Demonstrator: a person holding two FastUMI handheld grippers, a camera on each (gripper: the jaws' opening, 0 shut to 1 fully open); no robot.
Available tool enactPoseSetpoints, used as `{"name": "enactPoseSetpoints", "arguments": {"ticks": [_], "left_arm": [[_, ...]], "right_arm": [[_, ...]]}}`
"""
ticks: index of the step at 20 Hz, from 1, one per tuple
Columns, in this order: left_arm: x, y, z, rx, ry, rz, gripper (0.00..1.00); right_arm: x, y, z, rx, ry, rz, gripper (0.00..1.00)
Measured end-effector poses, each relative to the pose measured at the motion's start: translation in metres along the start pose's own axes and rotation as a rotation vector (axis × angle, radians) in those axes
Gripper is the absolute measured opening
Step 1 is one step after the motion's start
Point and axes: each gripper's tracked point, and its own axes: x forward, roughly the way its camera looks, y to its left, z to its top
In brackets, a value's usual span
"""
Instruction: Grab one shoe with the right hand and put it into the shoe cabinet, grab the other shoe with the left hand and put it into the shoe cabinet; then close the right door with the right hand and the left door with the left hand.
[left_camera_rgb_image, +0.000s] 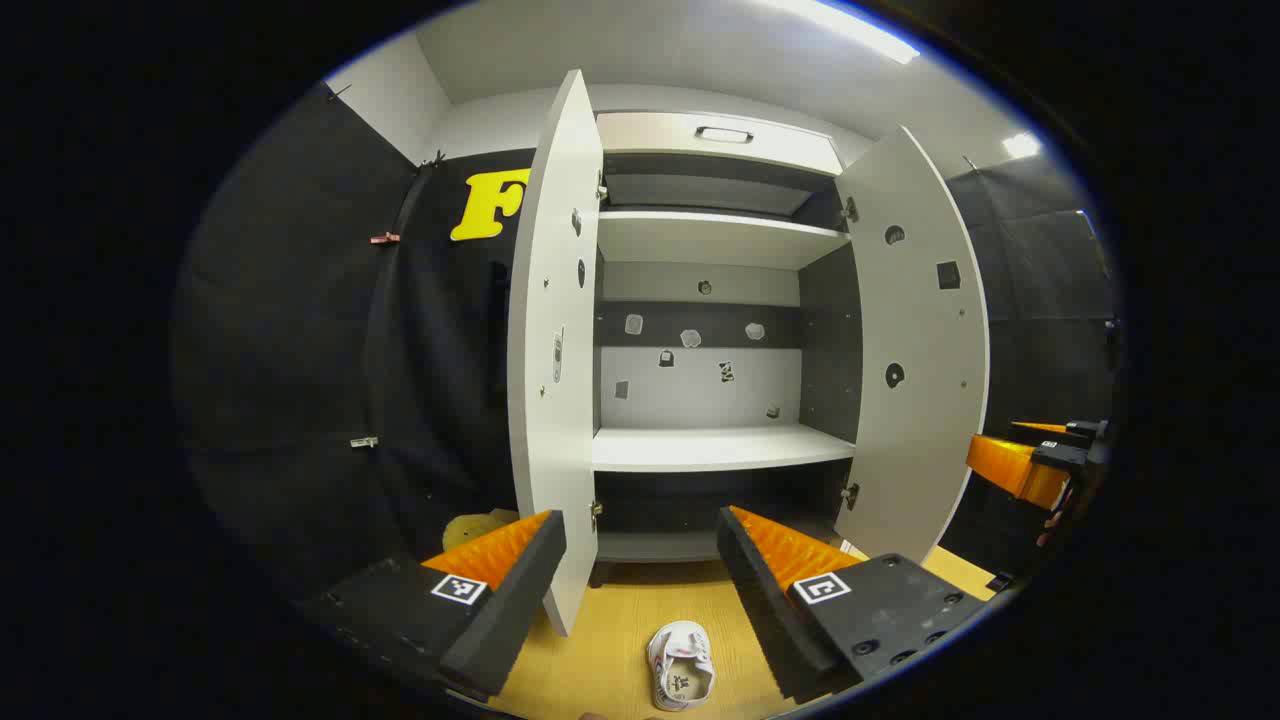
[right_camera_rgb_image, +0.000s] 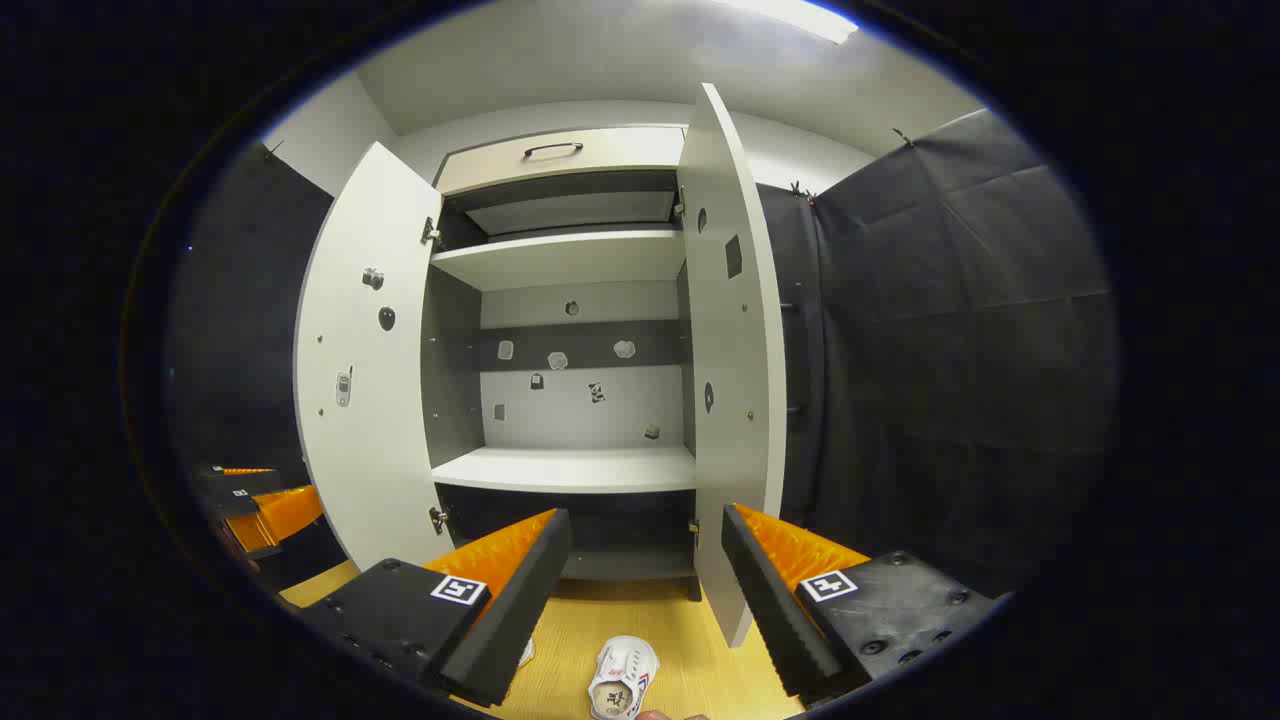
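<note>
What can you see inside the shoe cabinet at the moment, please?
Inside the shoe cabinet, both doors open, the shelves hold no shoes; small stickers dot the back panel. The dark bottom compartment cannot be made out. A shoe lies on the floor.

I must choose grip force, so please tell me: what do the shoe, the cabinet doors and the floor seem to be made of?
The white shoe looks like soft canvas or fabric with a lighter sole, judging by its matte, slightly crumpled upper. The cabinet doors look like smooth matte white laminated board: flat panels with bare hinge holes. The floor appears to be pale wood or wood-pattern laminate, given its faint grain.
</note>
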Motion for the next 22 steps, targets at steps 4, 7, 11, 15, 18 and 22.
{"name": "enactPoseSetpoints", "arguments": {"ticks": [4, 7, 11, 15, 18, 22], "left_arm": [[-0.004, 0.002, -0.01, 0.002, 0.018, 0.0, 0.95], [-0.007, 0.004, -0.011, 0.003, 0.015, -0.003, 0.95], [-0.011, 0.007, -0.009, 0.005, 0.002, -0.015, 0.95], [-0.012, 0.008, -0.015, 0.009, 0.018, -0.029, 0.95], [-0.012, 0.008, -0.018, 0.006, 0.028, -0.038, 0.95], [-0.011, 0.009, -0.024, 0.013, 0.038, -0.044, 0.95]], "right_arm": [[-0.003, 0.004, -0.013, -0.002, 0.039, 0.014, 0.98], [-0.007, 0.008, -0.017, -0.018, 0.048, 0.032, 0.98], [-0.01, 0.01, -0.019, -0.037, 0.051, 0.035, 0.98], [-0.011, 0.014, -0.031, -0.022, 0.076, 0.039, 0.98], [-0.011, 0.017, -0.044, -0.019, 0.11, 0.048, 0.98], [-0.008, 0.026, -0.06, -0.022, 0.154, 0.054, 0.98]]}}
